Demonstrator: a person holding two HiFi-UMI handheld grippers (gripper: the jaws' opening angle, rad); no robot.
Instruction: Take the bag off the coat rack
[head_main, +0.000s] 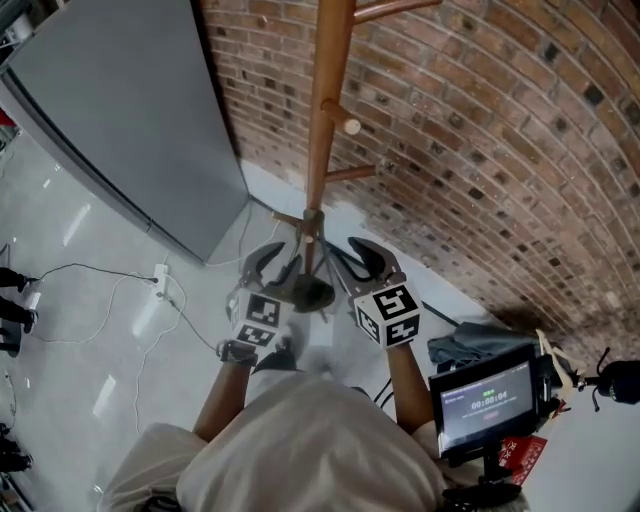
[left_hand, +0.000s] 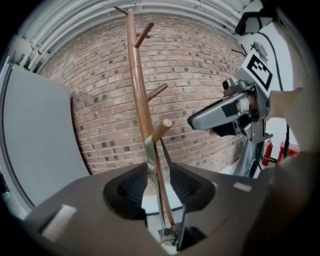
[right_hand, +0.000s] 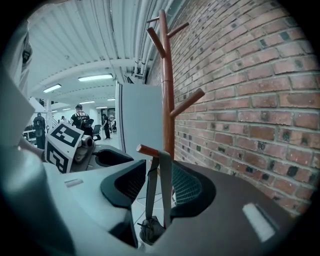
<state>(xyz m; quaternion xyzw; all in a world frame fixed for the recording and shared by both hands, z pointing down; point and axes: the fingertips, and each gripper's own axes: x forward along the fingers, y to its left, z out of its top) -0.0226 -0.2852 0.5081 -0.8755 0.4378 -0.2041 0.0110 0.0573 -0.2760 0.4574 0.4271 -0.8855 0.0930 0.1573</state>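
A wooden coat rack (head_main: 325, 110) stands against the brick wall. A small dark grey bag (head_main: 308, 292) hangs low from a short peg (right_hand: 147, 149) by its grey strap (right_hand: 165, 170). Both grippers sit at the strap, one on each side. My left gripper (left_hand: 156, 182) is open, the strap (left_hand: 151, 150) running between its pads with gaps either side. My right gripper (right_hand: 160, 192) is open too; the strap passes between its jaws and the bag (right_hand: 150, 230) dangles below them. In the head view the left gripper (head_main: 268, 258) and right gripper (head_main: 352, 258) flank the bag.
The brick wall (head_main: 480, 150) runs behind the rack, and a grey panel (head_main: 130, 120) leans to the left. A cable and power strip (head_main: 160, 275) lie on the glossy floor. A stand with a lit screen (head_main: 490, 395) is at the lower right, beside a grey cloth (head_main: 470, 345).
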